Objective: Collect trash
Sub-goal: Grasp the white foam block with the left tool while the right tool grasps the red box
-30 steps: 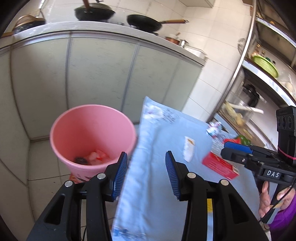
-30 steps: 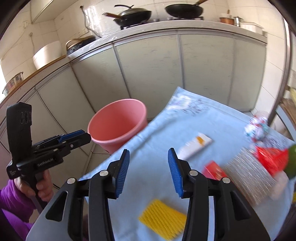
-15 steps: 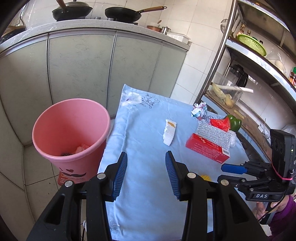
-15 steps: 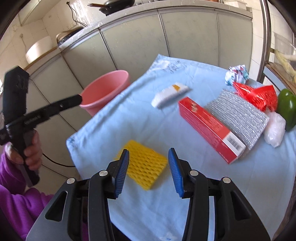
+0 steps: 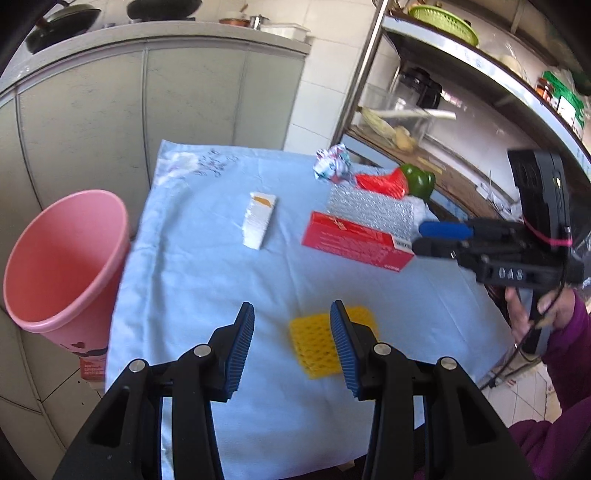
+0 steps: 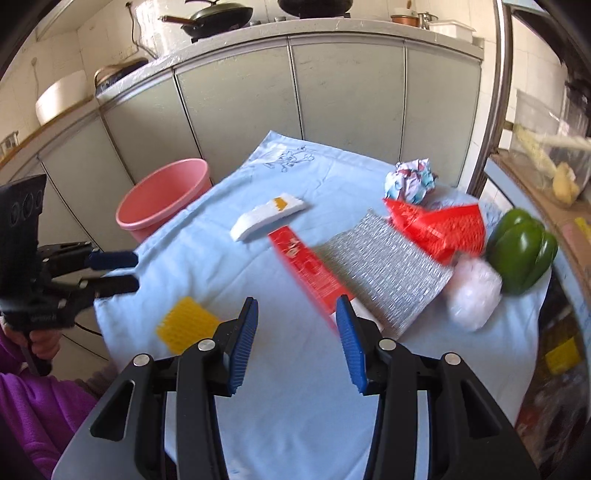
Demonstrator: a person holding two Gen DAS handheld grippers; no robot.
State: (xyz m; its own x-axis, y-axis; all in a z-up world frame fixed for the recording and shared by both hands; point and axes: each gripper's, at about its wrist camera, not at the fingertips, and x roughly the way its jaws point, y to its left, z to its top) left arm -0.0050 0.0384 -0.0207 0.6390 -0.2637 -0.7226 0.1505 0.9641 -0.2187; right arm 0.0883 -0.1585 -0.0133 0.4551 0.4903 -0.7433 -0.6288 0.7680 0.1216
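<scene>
On the blue cloth the trash lies spread, the pink bin off its edge at nine o'clock from the left gripper; the red box, stiff card, runs its long axis from the right gripper toward eleven. Both grippers stand part-open and empty; the left is nearer the yellow foam net, soft and meshed, at one o'clock by its right finger; the white wrapper lies farther, at twelve.

Green pepper at the blue tablecloth's edge, pans on the counter behind
</scene>
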